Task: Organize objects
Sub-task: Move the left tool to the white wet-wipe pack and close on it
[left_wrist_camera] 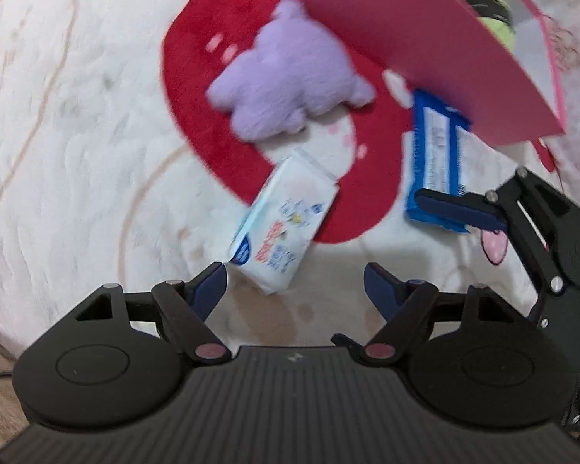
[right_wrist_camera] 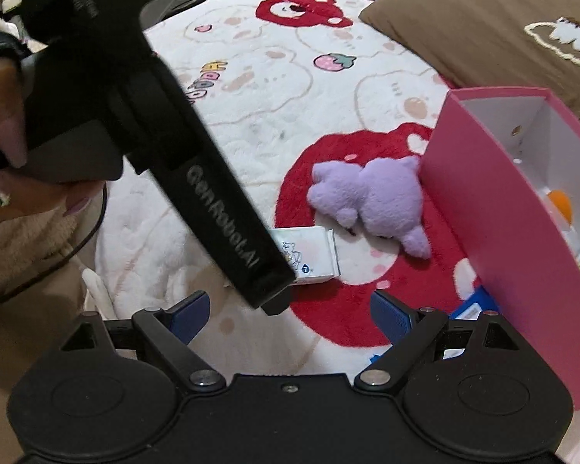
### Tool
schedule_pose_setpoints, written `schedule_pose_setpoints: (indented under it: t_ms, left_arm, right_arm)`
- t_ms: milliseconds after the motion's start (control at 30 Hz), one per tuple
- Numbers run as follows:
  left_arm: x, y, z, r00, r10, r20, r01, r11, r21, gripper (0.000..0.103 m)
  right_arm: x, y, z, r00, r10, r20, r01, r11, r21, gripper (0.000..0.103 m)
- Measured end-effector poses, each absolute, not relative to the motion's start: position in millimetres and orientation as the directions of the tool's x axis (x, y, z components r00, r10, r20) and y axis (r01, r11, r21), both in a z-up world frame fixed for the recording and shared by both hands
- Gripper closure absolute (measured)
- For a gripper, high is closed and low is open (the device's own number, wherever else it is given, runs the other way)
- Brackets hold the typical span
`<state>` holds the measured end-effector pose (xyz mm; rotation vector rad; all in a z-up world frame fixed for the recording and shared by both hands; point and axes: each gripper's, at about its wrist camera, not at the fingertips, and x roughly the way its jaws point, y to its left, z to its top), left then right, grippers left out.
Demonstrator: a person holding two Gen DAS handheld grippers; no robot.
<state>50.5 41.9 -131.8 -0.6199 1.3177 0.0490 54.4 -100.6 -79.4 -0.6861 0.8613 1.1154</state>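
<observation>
Fingers of left gripper point(left_wrist_camera: 294, 276) spread wide, empty, just short of tissue pack point(left_wrist_camera: 282, 228) on the bed blanket point(left_wrist_camera: 77, 154). Right gripper point(right_wrist_camera: 290, 311) likewise wide, beside blue packet point(left_wrist_camera: 437, 162). Beyond, purple plush point(left_wrist_camera: 286, 85) against pink box point(right_wrist_camera: 495, 208).

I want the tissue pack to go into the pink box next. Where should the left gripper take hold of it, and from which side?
Grip the tissue pack across its narrow width, near the middle, coming down from above. It lies flat on the blanket, slanted, its near corner by the open left gripper, so the jaws probably need turning to straddle its long edges. The purple plush lies apart from it.
</observation>
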Motion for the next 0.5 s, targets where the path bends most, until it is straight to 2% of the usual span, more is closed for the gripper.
schedule_pose_setpoints:
  t_ms: [467, 500]
  left_arm:
    - [51.7, 44.7, -145.1, 0.351, -0.252, -0.902, -0.405, 0.828, -0.389, 0.027]
    - [52.6, 45.1, -145.1, 0.349, -0.251, -0.903, -0.404, 0.829, -0.386, 0.031]
  right_arm:
    - [51.1, -89.1, -111.8, 0.197, 0.467, -0.862, -0.957, 0.284, -0.064, 0.011]
    - [50.6, -87.9, -113.1, 0.203, 0.471, -0.859, -0.957, 0.282, -0.071, 0.011]
